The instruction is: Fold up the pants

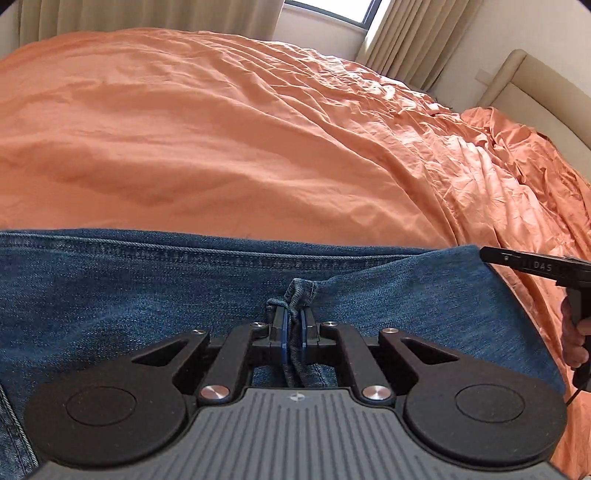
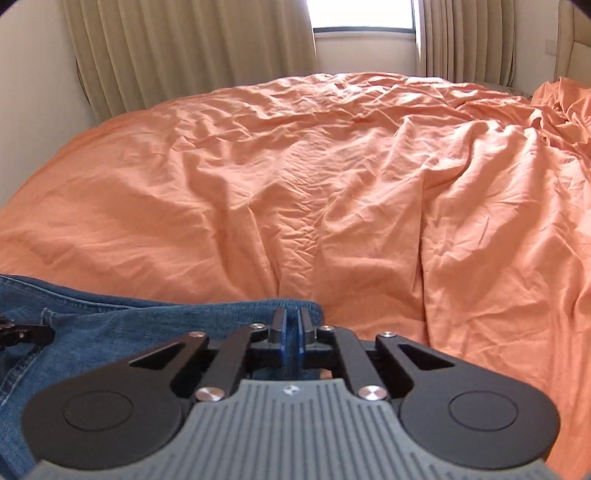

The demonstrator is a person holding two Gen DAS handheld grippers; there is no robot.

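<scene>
Blue denim pants point(image 1: 184, 280) lie across the near side of an orange bed. My left gripper point(image 1: 293, 314) is shut on a bunched fold of the denim, which pokes up between the blue pads. In the right wrist view the pants point(image 2: 110, 332) fill the lower left, and my right gripper point(image 2: 292, 317) is shut on the denim's right edge, with a thin layer of cloth between its pads. The right gripper's body point(image 1: 535, 264) and the hand holding it show at the right edge of the left wrist view. The left gripper's tip point(image 2: 22, 332) shows at the left edge of the right wrist view.
A wrinkled orange duvet point(image 2: 295, 184) covers the bed beyond the pants. Beige curtains point(image 2: 184, 48) and a window point(image 2: 362, 14) stand behind it. A padded beige headboard point(image 1: 535, 85) is at the right, with bunched orange bedding point(image 1: 517, 147) before it.
</scene>
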